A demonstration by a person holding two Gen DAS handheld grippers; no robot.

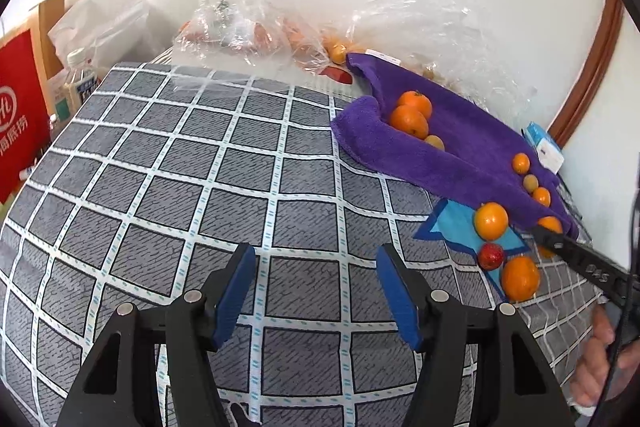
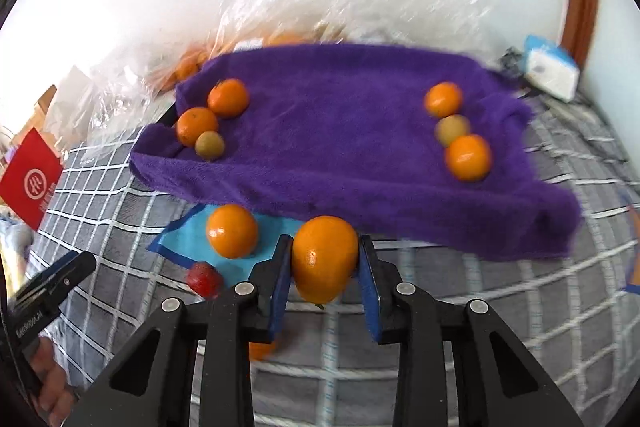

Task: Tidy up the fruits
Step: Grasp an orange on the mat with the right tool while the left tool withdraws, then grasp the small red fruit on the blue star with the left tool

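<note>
Orange (image 2: 324, 259) was clamped between the blue pads of the right gripper (image 2: 325, 269), above the grid-patterned tablecloth (image 2: 500, 307) and just in front of the purple towel's (image 2: 340, 131) near edge. Its lower end was partly masked by the fingers (image 2: 278, 283), and a small orange shape below the left finger was too blurred to identify. The held fruit was slightly oval, its long axis running roughly up and down in the right wrist view; a small stem-like stub showed at its lower end, pointing back toward the gripper body.

A second orange (image 2: 232, 231) sat on a light blue sheet (image 2: 188, 239) that disappeared under the towel. A small red fruit (image 2: 204, 279) lay at that sheet's near edge; its kind could not be determined. Two groups of three fruits rested on the towel, left group (image 2: 208, 125) and right group (image 2: 456, 131), each with one dull greenish-brown piece. Clear plastic bags (image 1: 256, 27) behind held more fruit, indistinct through the film.

Left gripper (image 1: 316, 287) stood spread apart and empty over bare tablecloth, well apart from the fruit. In its view, the right gripper's tip hid most of the held orange (image 1: 550, 225).
</note>
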